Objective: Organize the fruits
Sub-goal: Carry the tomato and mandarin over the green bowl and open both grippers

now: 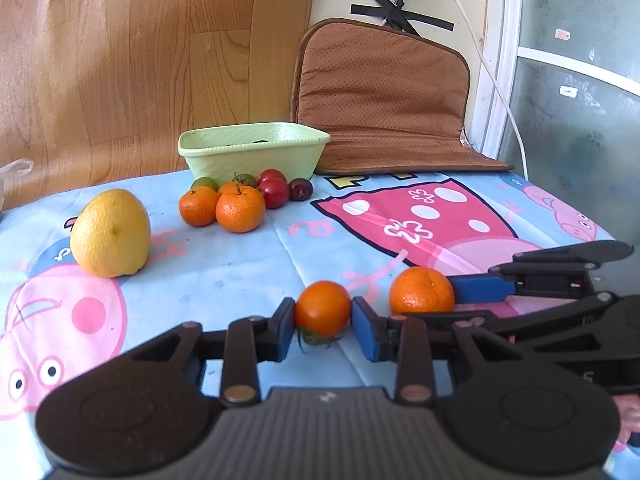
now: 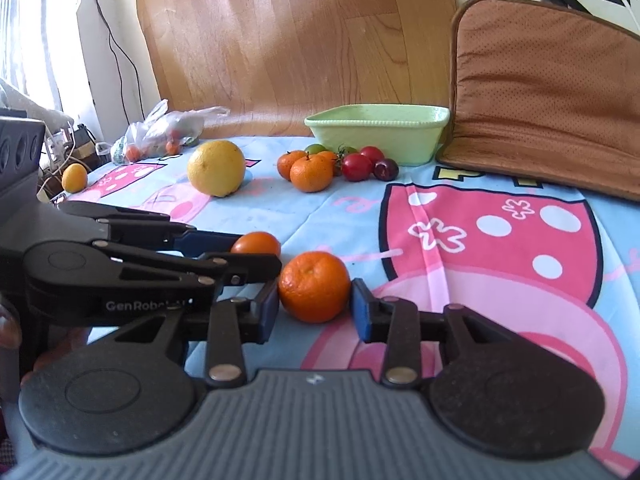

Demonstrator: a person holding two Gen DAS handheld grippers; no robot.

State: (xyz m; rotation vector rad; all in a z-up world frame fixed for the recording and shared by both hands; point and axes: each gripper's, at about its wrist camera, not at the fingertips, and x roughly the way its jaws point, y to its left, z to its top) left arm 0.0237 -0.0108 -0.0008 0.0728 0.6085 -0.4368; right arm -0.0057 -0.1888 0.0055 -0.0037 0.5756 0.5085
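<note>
My left gripper [image 1: 323,320] is shut on a small orange tomato [image 1: 322,310], whose green stalk end points down just over the cartoon-print cloth. Right beside it, my right gripper [image 2: 314,304] is shut on a mandarin [image 2: 314,286] that sits low on the cloth, both blue pads against its sides. The left wrist view shows that mandarin [image 1: 422,290] to the tomato's right. Farther back stands a pale green basin [image 1: 224,152]. In front of it lie mandarins [image 1: 240,208], red tomatoes [image 1: 274,192], a dark plum [image 1: 301,189] and green fruit. A big yellow citrus [image 1: 110,234] stands to the left.
A brown cushion [image 1: 384,96] leans on the wall behind the basin's right side. At the far left lie a plastic bag of fruit [image 2: 168,128] and a small yellow-orange fruit [image 2: 74,177]. A wooden board backs the table. The cloth's right edge drops off near a white cable [image 1: 504,100].
</note>
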